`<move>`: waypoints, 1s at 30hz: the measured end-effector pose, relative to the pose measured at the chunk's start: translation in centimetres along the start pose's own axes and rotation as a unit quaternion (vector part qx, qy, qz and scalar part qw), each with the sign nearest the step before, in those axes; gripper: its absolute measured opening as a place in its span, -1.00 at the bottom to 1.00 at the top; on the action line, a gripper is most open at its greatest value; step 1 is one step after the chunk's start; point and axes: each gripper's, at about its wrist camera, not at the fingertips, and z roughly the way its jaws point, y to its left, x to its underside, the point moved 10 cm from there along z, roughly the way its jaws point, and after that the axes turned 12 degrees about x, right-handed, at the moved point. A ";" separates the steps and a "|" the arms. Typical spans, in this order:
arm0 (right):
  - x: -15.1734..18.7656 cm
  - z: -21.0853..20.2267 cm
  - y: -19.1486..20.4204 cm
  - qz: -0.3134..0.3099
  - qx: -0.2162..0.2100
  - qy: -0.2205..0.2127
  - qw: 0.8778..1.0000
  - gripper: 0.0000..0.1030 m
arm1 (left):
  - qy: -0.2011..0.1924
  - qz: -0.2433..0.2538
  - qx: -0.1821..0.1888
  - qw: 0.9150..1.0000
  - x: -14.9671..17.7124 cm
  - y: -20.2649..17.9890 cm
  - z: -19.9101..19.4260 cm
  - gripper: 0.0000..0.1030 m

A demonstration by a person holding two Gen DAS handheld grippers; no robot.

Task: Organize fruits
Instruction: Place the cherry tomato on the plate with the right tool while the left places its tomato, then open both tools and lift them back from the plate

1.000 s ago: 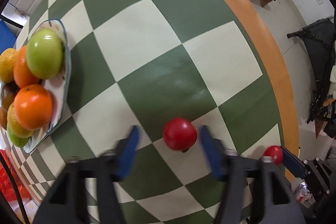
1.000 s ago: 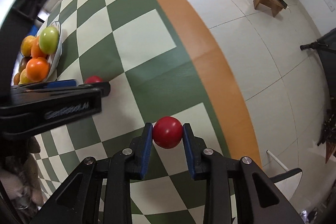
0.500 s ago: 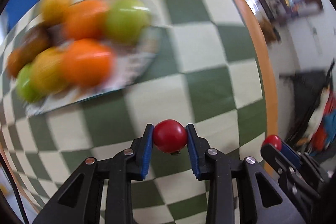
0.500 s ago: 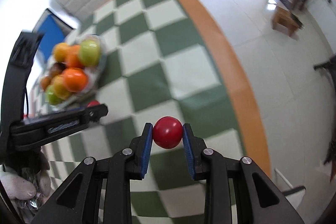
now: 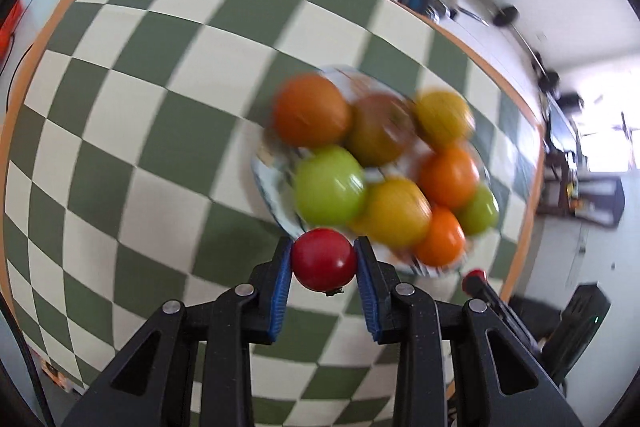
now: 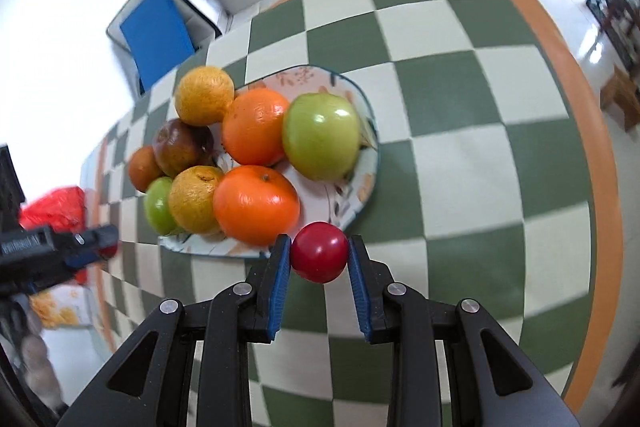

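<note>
We see left gripper clenched on red tomato, blue fingers pressing both sides, above near rim of fruit plate. Plate heaped with blurred oranges and green apples, on checkered bench. Right gripper grips second red fruit just beside plate rim, near orange.

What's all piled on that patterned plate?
On the plate lie two oranges, two yellowish citrus, two green apples, a dark brownish fruit and another at the far edge. Whatever is beneath the pile is hidden.
</note>
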 end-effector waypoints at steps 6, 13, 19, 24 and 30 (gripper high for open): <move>-1.2 2.2 0.8 -0.027 0.026 0.009 0.999 -0.39 | 0.006 -0.040 0.018 0.999 -2.7 2.2 1.7 -0.45; -1.5 2.9 0.6 -0.032 0.027 0.013 0.999 -0.39 | 0.020 -0.054 0.032 0.998 -3.5 2.9 2.9 -0.42; -1.5 2.6 0.1 -0.021 0.015 0.021 0.999 -0.18 | 0.028 -0.052 0.024 0.998 -3.6 3.3 2.6 -0.34; -1.4 1.9 -0.6 -0.010 0.019 0.020 1.000 -0.02 | 0.021 -0.026 -0.006 0.999 -3.5 3.2 2.0 0.15; -0.7 -0.2 -0.4 -0.037 0.061 -0.002 0.997 0.68 | -0.012 0.025 -0.070 0.997 -2.8 3.6 -0.3 0.84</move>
